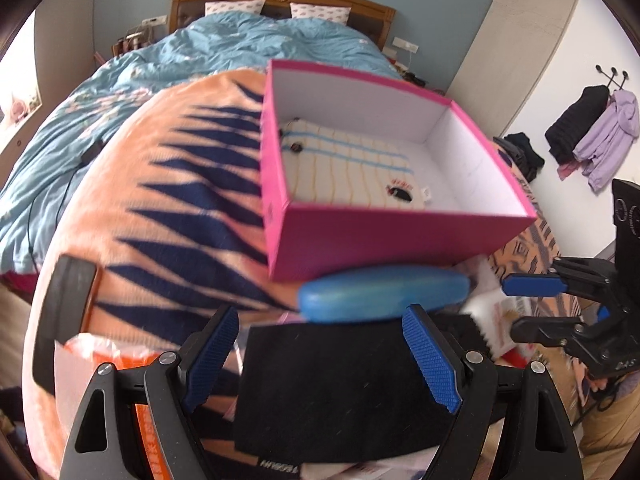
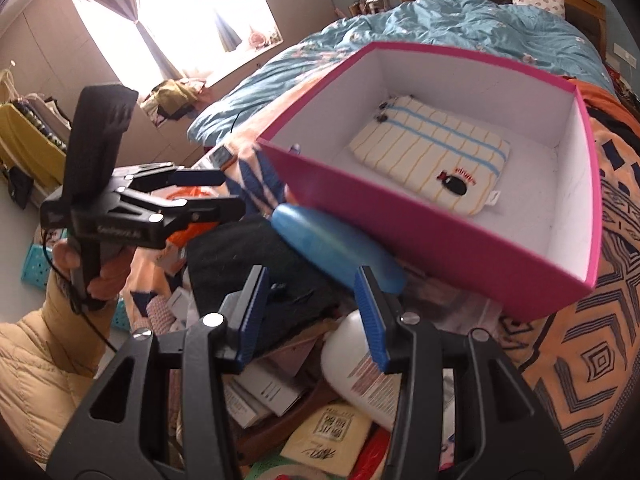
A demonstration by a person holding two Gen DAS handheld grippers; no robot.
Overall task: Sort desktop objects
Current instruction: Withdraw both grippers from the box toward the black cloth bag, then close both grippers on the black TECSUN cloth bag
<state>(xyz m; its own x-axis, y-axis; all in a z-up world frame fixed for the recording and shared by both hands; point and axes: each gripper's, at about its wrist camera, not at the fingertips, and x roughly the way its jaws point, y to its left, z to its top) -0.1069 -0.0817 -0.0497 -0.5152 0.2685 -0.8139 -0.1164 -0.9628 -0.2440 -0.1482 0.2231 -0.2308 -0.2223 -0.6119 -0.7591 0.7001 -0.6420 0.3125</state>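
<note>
A pink box [image 1: 372, 236] with a white inside stands on the orange-and-navy blanket [image 1: 168, 208]; it holds a cream striped pouch [image 1: 348, 168]. A blue oblong case [image 1: 384, 294] lies against the box's near wall, on a black cloth item [image 1: 340, 384]. My left gripper [image 1: 320, 356] is open and empty, just above the black cloth, short of the blue case. My right gripper [image 2: 312, 312] is open and empty; the blue case [image 2: 336, 248] lies just beyond its fingertips. The box [image 2: 440, 240] and pouch [image 2: 436, 156] show in the right wrist view too.
A pile of clutter lies under the grippers: a white bottle [image 2: 360, 368], paper boxes [image 2: 272, 392], a yellow packet [image 2: 328, 436], an orange bag [image 1: 104, 352]. A black phone-like slab [image 1: 64, 300] lies left. A bed with a blue duvet [image 1: 200, 52] is behind.
</note>
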